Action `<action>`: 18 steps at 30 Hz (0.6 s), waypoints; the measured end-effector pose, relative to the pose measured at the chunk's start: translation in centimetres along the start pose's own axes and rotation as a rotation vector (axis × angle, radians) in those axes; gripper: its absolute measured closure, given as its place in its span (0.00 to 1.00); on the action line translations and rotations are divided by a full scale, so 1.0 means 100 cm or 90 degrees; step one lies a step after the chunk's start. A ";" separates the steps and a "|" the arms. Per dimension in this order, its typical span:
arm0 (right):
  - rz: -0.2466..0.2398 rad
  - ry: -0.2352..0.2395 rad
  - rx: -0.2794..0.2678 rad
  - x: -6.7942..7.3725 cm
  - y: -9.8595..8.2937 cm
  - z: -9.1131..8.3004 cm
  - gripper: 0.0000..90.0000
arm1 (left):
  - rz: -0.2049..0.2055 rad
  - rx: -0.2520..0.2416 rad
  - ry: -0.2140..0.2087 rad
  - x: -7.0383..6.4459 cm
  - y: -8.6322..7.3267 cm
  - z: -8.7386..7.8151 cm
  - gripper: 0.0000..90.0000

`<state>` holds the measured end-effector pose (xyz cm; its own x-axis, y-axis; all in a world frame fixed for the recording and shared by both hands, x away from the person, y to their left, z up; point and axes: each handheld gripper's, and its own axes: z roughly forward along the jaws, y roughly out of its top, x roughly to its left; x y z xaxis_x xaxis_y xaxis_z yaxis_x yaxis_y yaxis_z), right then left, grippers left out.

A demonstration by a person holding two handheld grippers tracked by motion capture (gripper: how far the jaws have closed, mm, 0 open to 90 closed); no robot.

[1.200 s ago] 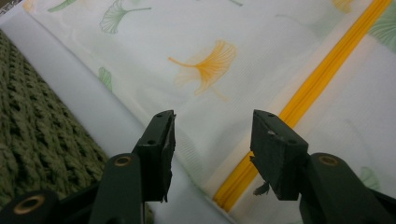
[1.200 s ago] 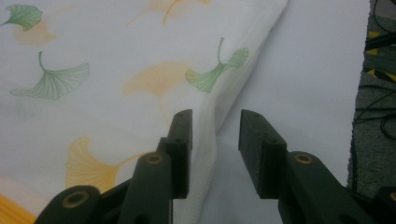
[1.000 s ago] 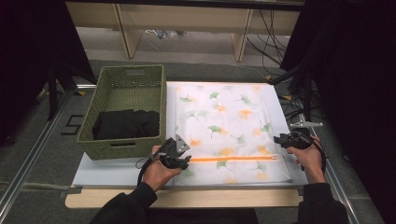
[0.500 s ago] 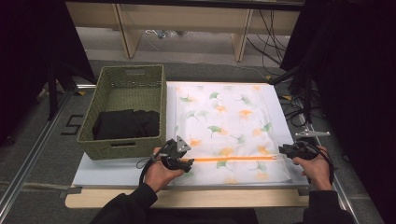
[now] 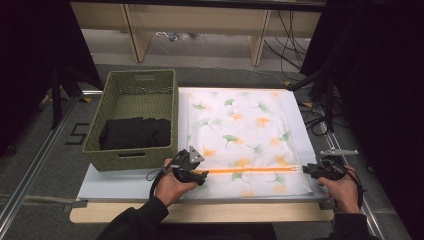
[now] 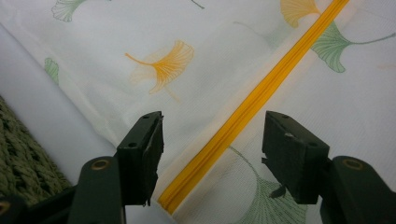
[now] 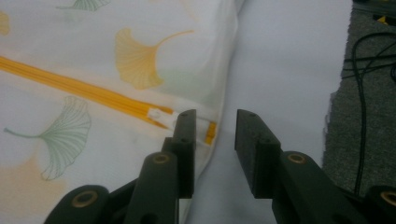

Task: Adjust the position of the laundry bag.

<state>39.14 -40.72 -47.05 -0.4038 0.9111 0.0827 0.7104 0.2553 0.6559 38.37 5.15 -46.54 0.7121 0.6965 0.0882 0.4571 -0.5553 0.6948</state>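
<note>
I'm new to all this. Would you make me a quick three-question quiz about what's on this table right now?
1. True or false: the left gripper has its jaws apart on either side of the orange zipper.
2. What lies in the green basket?
3. The right gripper is at which end of the zipper: A) the end with the slider, B) the basket end, C) the middle?

Key: 1 true. 2 a folded black garment. 3 A.
</note>
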 end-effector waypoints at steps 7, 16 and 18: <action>0.009 -0.016 0.038 0.014 -0.004 0.003 0.70 | 0.005 -0.001 -0.010 -0.003 -0.001 0.002 0.41; -0.005 -0.033 0.029 0.023 -0.007 0.003 0.61 | 0.012 -0.009 -0.008 -0.001 0.000 0.000 0.40; -0.034 -0.034 0.035 0.024 -0.006 0.005 0.62 | 0.008 -0.009 -0.012 -0.001 0.000 0.000 0.40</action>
<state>38.02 -38.48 -47.61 -0.4119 0.9112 0.0080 0.7201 0.3201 0.6156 38.34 5.07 -46.56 0.7281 0.6803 0.0835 0.4400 -0.5573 0.7042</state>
